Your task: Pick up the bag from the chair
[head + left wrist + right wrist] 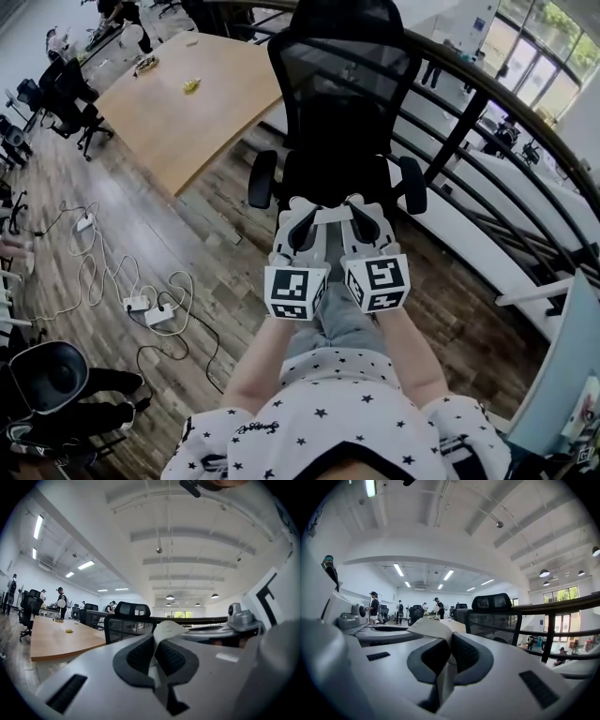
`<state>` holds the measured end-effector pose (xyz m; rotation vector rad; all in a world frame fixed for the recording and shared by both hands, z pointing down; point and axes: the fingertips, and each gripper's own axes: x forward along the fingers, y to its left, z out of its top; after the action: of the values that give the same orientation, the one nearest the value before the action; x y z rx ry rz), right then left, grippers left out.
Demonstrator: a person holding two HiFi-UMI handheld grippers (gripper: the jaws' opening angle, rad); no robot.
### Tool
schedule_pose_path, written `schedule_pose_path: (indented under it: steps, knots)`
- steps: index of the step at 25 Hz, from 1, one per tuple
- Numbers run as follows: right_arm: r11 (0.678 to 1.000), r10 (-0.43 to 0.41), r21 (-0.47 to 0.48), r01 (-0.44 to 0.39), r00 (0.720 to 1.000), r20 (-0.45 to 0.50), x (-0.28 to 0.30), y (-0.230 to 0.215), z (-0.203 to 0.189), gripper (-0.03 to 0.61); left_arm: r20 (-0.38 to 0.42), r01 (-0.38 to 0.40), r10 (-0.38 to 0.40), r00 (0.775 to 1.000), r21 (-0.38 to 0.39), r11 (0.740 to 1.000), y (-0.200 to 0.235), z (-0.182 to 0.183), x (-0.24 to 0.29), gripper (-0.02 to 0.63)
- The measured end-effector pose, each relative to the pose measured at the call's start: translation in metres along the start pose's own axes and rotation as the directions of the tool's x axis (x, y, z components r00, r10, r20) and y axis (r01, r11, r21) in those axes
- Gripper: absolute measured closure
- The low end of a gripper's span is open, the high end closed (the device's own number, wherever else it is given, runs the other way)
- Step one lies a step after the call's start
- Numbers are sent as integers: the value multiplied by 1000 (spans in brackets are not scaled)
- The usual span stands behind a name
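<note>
Wood-plank floor (202,220) underneath me, dark and streaky. A big pale wooden desk (187,122) with a rounded edge sits off to the left. Dead ahead is the chair (342,75): black, with a see-through mesh back, padded armrests and a dark seat. A dark curved railing (487,103) runs behind it on the right.

Now the bag (334,215). What I can see of it is a flat, thin, off-white strip, smooth like paper or stiff fabric. It spans between my two claws, in front of the chair's seat. A grey-blue shape shows below my forearms; I can't tell if that is the bag's body.

Both my forearms reach straight out, side by side and nearly touching. The white casings are level and point at the chair, with the black-and-white marker cubes facing up at me.

Left claw (154,644): clamped tight on the bag's white edge, which sticks up as a folded peak between the black dimpled pads (140,656). Right claw (450,646): same story, pinched down on the pale strip, which bends away to the left over the casing.

Smallest bits: white cables and power strips (141,305) looped on the floor at left, and a small yellow object (191,86) on the desk.
</note>
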<state>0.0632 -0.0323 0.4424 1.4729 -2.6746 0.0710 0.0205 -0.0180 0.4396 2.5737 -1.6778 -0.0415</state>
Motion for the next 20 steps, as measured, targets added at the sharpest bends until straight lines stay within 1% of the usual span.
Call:
schedule_pose_path:
  steps: [2, 5, 8, 11, 14, 18, 20]
  knots:
    - [1000, -7, 25, 8, 999, -34, -16, 9, -1, 580, -17, 1, -1, 1000, -5, 1000, -8, 3, -15, 600]
    - [996, 3, 87, 5, 996, -94, -36, 18, -6, 581, -60, 10, -11, 998, -21, 1000, -19, 3, -33, 600]
    - [992, 21, 123, -6, 992, -123, -54, 28, -7, 581, -91, 26, -28, 995, -24, 999, -32, 6, -52, 600]
    - [992, 53, 124, -38, 991, -120, -74, 43, -1, 580, -99, 28, -27, 995, 2, 1000, -44, 12, -80, 600]
    - [991, 92, 111, -81, 991, -99, -91, 61, 7, 581, -86, 6, -5, 996, 10, 1000, -49, 21, -103, 600]
    - [988, 133, 88, -128, 989, -58, -106, 77, 21, 581, -46, -23, 21, 999, -37, 999, -51, 33, -120, 600]
    - [987, 145, 76, -141, 988, -48, -109, 82, 27, 581, -28, -36, 35, 999, -49, 998, -50, 38, -125, 600]
